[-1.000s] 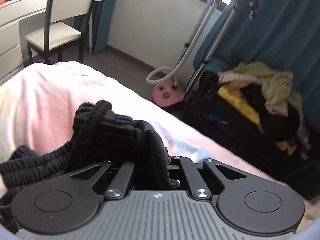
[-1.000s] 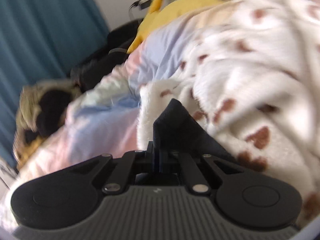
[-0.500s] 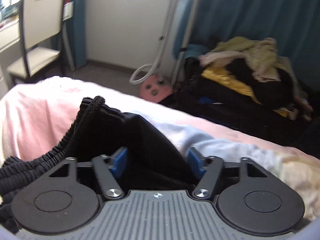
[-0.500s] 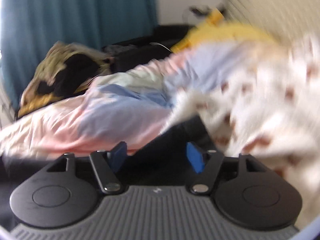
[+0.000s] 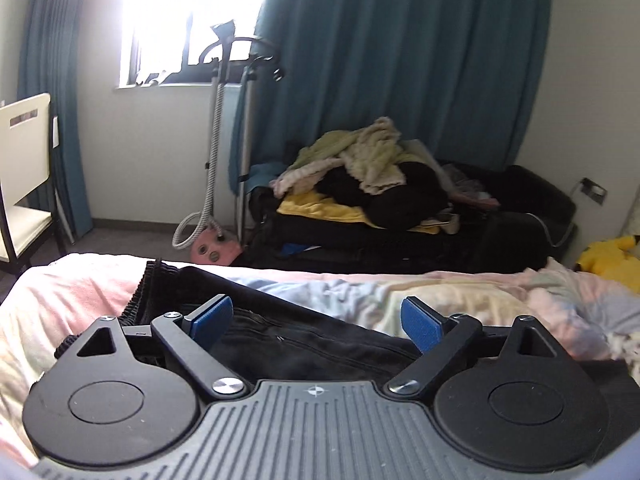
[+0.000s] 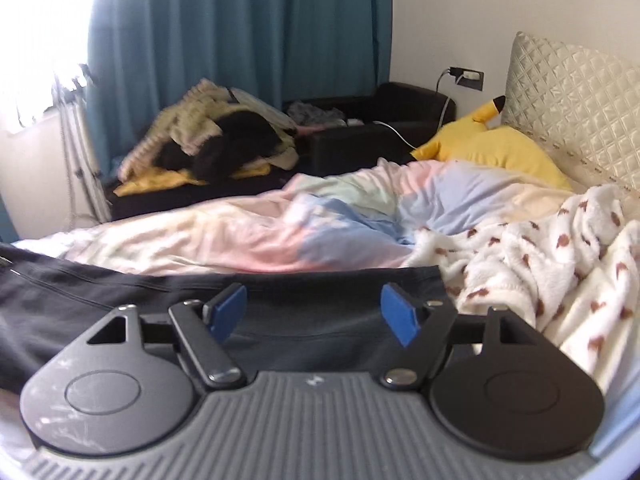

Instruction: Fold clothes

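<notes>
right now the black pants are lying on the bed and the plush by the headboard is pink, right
Not quite: the plush by the headboard is yellow, not pink, as the right wrist view shows. The rest holds: the black pants are lying on the bed.

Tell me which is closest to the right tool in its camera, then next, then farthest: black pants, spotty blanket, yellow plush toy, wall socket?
1. black pants, under the right tool.
2. spotty blanket, right.
3. yellow plush toy, by the headboard.
4. wall socket, back wall.
</notes>
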